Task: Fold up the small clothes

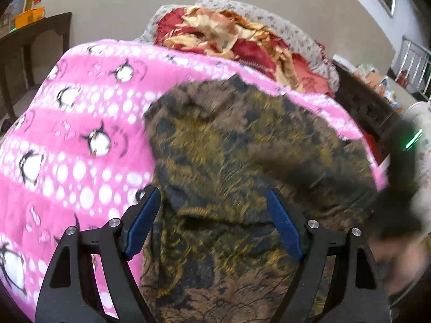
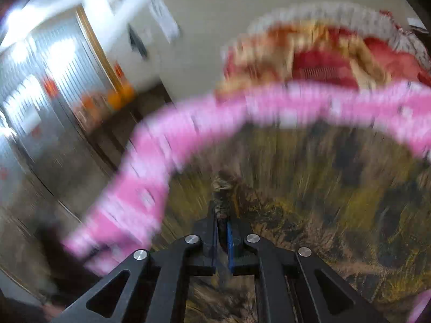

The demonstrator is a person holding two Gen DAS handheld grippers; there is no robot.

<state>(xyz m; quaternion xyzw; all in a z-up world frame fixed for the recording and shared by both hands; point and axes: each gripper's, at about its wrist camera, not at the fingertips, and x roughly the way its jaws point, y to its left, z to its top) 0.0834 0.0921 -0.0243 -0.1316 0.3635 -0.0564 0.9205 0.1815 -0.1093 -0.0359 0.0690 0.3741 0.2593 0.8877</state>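
1. Far left, the pink blanket (image 1: 80,134), printed with white dots and small cartoon faces, covers the surface that the work lies on (whether a bed or a table is under it cannot be told).
2. The left tongs (image 1: 215,223) stand wide apart with nothing between the blue pads (image 1: 141,226); they hover over the near part of the cloth, and no contact is visible.
3. The patterned garment (image 1: 242,161), brown and olive with dark blotches, lies spread and rumpled on the blanket, filling the middle of the left view.
4. The right tongs (image 2: 222,231) are clamped together on a bunched edge of that garment, a twist of fabric sticking out beyond the tips (this view is heavily smeared).
5. Behind, a red and gold quilt (image 1: 229,35) is heaped at the far side.
6. Risk: only a thin pinch of fabric is held, so a fast sweep could pull it free and the fold would collapse.
7. Risk: with the left tongs pressing nothing, the whole garment may drag along and bunch instead of creasing.
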